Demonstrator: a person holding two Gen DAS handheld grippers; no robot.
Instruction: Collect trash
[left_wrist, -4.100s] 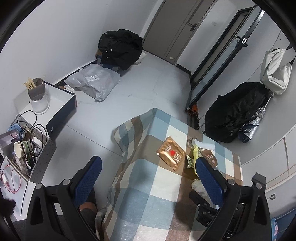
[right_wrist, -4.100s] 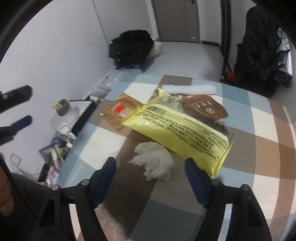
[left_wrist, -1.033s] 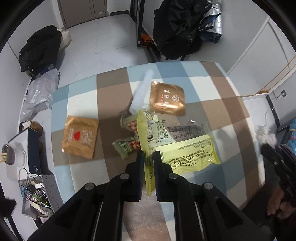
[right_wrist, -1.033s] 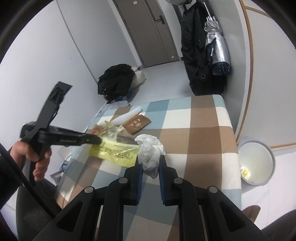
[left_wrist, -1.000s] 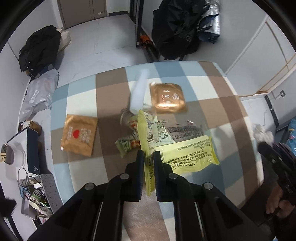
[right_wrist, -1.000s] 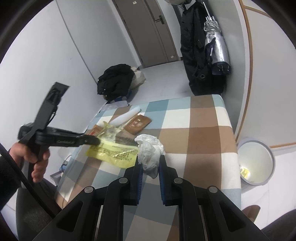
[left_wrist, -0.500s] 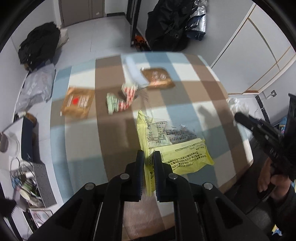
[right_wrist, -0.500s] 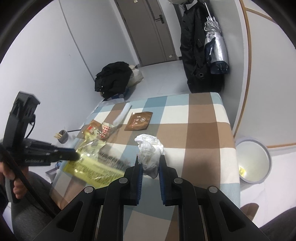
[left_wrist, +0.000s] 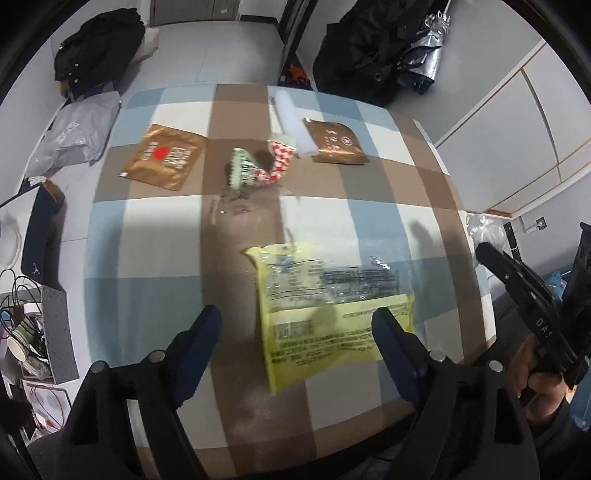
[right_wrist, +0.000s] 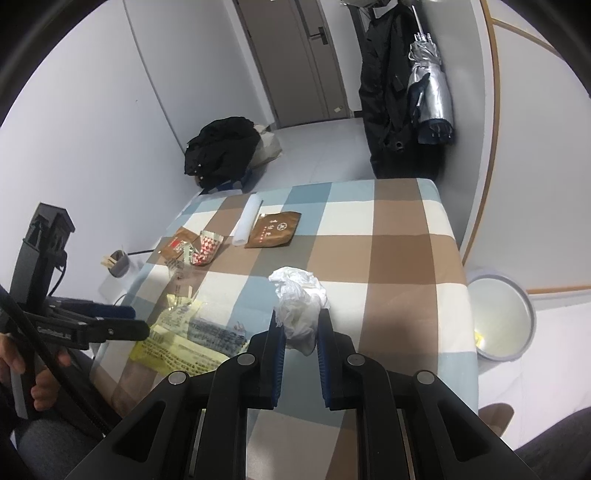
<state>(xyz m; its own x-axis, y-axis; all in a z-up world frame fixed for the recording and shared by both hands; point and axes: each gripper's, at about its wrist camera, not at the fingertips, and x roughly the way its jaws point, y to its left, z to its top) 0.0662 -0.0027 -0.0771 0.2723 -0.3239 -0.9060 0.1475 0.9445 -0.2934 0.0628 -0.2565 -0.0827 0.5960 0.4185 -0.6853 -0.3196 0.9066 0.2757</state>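
We see task barely begun: left tool (left_wrist: 295, 325) opening, pads clear of yellow wrapper (left_wrist: 328, 314) lying on bench (right_wrist: 406, 236); brown packets, small wrappers uncollected at far side; right tool (right_wrist: 298, 341) clamps crumpled tissue (right_wrist: 299, 299); bin (right_wrist: 498, 317) nearly empty on floor right

A lived-in home room — checked tablecloth (right_wrist: 402, 236), hung coat (right_wrist: 384, 92) and umbrella (right_wrist: 432, 88), interior door (right_wrist: 295, 55).
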